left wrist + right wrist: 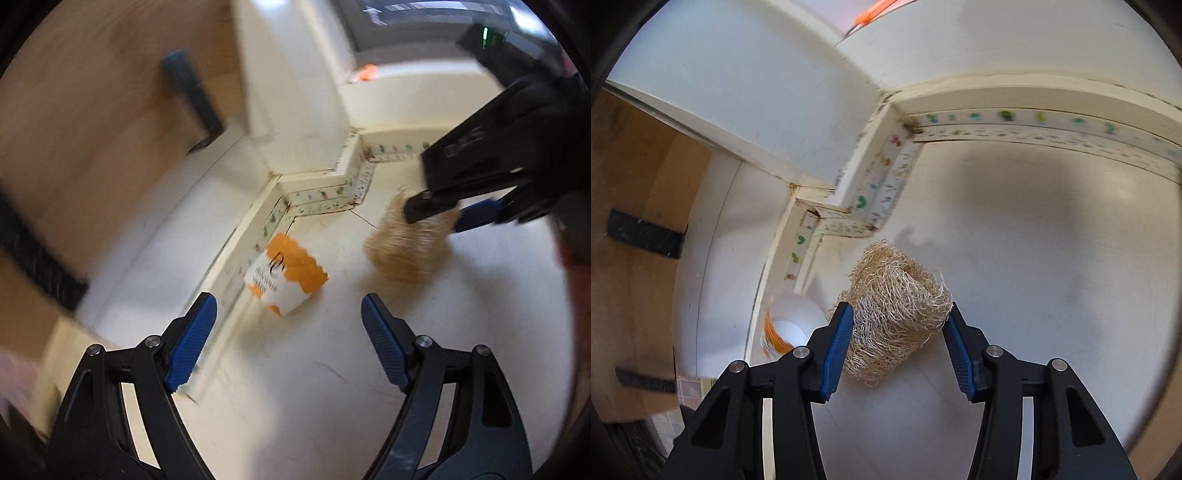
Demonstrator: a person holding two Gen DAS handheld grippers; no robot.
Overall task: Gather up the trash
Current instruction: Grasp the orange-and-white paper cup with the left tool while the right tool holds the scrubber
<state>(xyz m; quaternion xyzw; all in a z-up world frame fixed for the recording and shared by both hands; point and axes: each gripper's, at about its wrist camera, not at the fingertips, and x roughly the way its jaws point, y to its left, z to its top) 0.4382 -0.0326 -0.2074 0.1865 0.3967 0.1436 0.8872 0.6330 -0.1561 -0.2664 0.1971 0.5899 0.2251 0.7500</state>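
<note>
loofah scrubber (894,314): on the white counter (1052,258), just off the stepped corner of the taped backsplash (882,177). Sits between the right tool's (897,325) pads; left pad looks to touch the fibres, right pad shows a sliver of gap. Not clamped yet.
orange-white paper cup (286,275): tipped on its side against the trim, ahead of the left tool (288,321), whose jaws are wide apart, empty.
progress: early, by my read. Both pieces lie on the counter, nothing lifted, no bin visible.
left view only: cup's print, right tool (439,218) from outside over the scrubber.
right view only: pad-to-fibre contact; cup (786,328) just a blurred sliver.
</note>
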